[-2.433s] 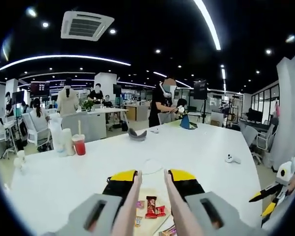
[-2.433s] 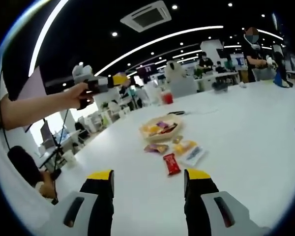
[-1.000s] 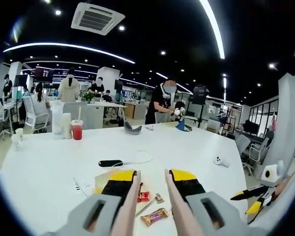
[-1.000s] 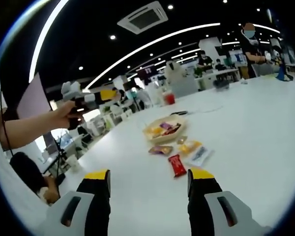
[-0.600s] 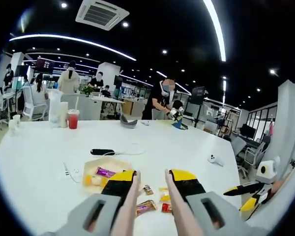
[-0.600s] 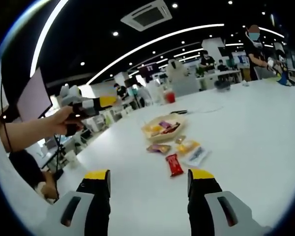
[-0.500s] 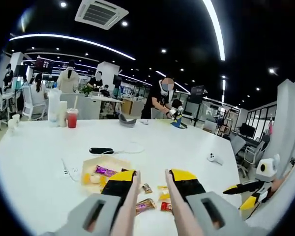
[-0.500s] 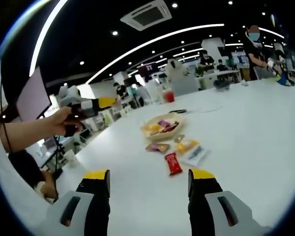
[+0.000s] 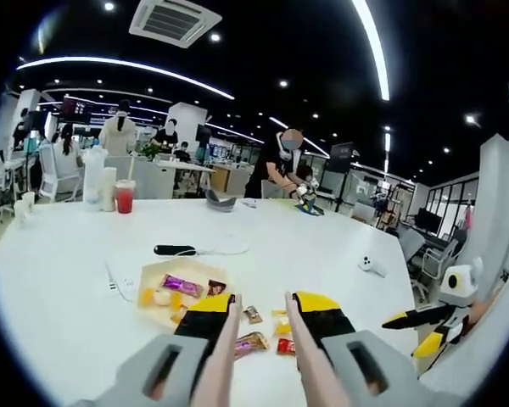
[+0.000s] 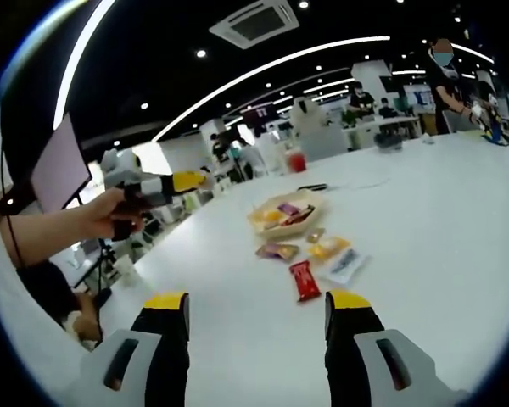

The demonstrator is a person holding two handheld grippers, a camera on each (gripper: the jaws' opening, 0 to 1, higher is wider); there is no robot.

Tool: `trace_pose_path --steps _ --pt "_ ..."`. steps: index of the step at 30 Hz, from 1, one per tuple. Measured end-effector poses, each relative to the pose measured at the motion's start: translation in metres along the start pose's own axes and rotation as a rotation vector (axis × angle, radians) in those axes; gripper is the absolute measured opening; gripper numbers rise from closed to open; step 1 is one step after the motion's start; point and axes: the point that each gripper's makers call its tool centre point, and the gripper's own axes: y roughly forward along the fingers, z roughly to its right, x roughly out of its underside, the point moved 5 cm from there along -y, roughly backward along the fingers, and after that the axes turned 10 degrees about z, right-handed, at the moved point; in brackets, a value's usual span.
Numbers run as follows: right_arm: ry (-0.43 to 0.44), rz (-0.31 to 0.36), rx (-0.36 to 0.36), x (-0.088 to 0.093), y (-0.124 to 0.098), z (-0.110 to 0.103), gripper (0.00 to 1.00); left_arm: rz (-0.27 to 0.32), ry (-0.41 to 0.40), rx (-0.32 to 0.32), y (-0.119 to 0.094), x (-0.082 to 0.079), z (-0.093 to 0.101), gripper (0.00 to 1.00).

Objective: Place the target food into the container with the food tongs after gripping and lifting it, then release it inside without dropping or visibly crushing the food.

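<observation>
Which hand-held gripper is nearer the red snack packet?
Right, by my estimate. The right hand-held gripper points at the red snack packet just ahead; the left hand-held gripper hangs raised off to the side.

1. In the left gripper view, the left gripper [image 9: 261,326] has its jaws in front of the near corner of the container [image 9: 157,275], so that corner and anything lying there cannot be seen.
2. The gold wrapper [image 9: 251,342] is partly behind the left jaw.
3. The print on the red packet [image 10: 304,280] is too small to read in the right gripper view.
4. The snacks in the container are a blur of colours there.
5. The picture's edge cuts off the person's forearm [image 10: 42,229] at the left.
</observation>
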Motion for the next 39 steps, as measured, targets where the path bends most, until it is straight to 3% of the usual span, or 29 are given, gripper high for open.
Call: trace_pose_path --steps 15,22,35,39 --pt "-0.008 -0.041 -0.018 0.007 0.003 -0.003 0.66 -0.035 0.004 0.063 0.015 0.017 0.017 0.26" --pt "0.004 -0.035 0.012 0.007 0.002 0.003 0.66 -0.060 -0.011 0.099 0.021 0.030 0.027 0.26" --pt "-0.010 -0.062 0.016 0.012 0.007 0.001 0.65 -0.070 -0.066 0.092 0.026 0.056 0.040 0.26" --pt "-0.037 -0.090 -0.016 0.016 0.012 -0.007 0.65 -0.095 -0.053 0.100 0.025 0.068 0.035 0.26"
